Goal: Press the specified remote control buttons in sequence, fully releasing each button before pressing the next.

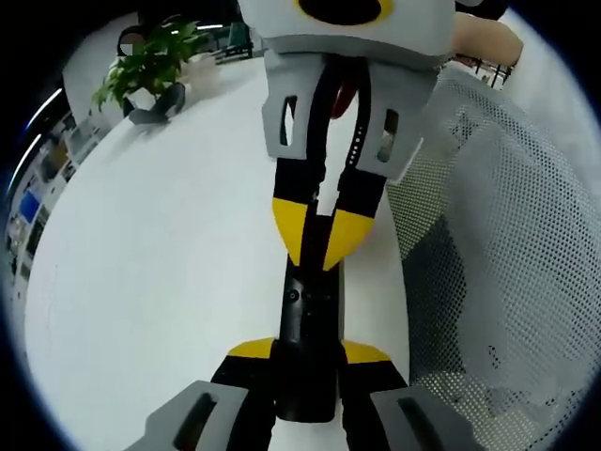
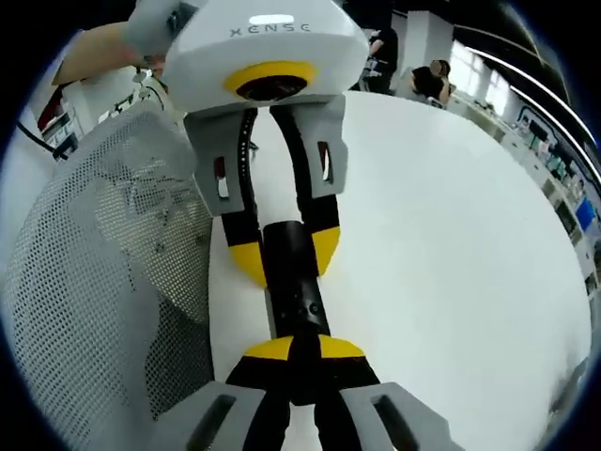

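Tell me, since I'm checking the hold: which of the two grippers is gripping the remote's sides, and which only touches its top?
The left gripper clamps the black remote by its sides. The right gripper has its yellow tips together, pressing down on the remote's top face.

One black remote control sits at lower centre of the left gripper view. Two grippers appear there: the left gripper at the bottom and the right gripper coming from the top. One potted plant stands upper left. One mesh basket is at right, and there is one white table.
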Action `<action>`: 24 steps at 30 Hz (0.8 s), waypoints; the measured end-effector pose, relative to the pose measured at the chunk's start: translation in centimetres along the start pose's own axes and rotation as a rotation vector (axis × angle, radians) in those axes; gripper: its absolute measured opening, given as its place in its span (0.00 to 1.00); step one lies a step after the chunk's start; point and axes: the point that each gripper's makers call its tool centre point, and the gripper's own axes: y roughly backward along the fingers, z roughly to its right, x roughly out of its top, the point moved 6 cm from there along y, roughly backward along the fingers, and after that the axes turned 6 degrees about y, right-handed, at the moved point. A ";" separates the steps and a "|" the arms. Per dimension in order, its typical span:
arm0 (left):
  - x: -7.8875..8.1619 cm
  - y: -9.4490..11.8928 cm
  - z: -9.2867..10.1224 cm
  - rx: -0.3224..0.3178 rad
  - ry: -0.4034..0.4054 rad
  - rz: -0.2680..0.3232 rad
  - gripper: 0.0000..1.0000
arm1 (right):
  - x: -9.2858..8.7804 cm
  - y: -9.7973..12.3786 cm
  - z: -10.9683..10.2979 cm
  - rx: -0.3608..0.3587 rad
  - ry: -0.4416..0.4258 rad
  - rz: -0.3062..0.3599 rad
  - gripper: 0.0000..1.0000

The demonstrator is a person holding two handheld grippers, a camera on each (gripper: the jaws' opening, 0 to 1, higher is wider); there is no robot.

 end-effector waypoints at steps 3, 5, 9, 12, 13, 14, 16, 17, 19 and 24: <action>-0.1 0.0 0.1 -0.008 -0.005 0.016 0.24 | 0.1 -0.1 -0.2 -0.013 0.006 -0.014 0.04; -0.1 0.0 0.1 -0.007 -0.002 0.022 0.24 | 0.1 -0.1 -0.3 -0.028 0.008 -0.016 0.04; -0.2 0.0 0.1 -0.002 -0.005 0.030 0.24 | 0.1 -0.1 -0.3 -0.050 -0.020 -0.008 0.04; -0.2 0.0 0.1 0.003 -0.016 0.028 0.24 | 0.2 -0.1 -0.4 -0.054 -0.010 -0.010 0.04; -0.2 0.0 0.1 0.003 -0.016 0.026 0.24 | 0.2 -0.1 -0.4 -0.051 -0.003 -0.015 0.04; -0.2 0.0 0.1 0.002 -0.018 0.022 0.24 | 0.3 -0.1 -0.4 -0.050 0.000 -0.018 0.04; -0.2 0.0 0.0 0.002 -0.019 0.016 0.24 | 0.3 0.0 -0.3 -0.043 0.011 -0.023 0.04; -0.2 0.0 0.0 0.002 -0.016 0.015 0.24 | 0.3 0.0 -0.2 -0.034 0.008 -0.030 0.04; -0.2 0.0 0.1 0.008 0.002 0.025 0.24 | 0.1 0.2 -0.2 -0.025 -0.006 -0.037 0.04; -0.5 0.1 0.0 0.001 -0.004 0.066 0.24 | 0.3 0.0 -0.1 -0.011 -0.003 -0.068 0.03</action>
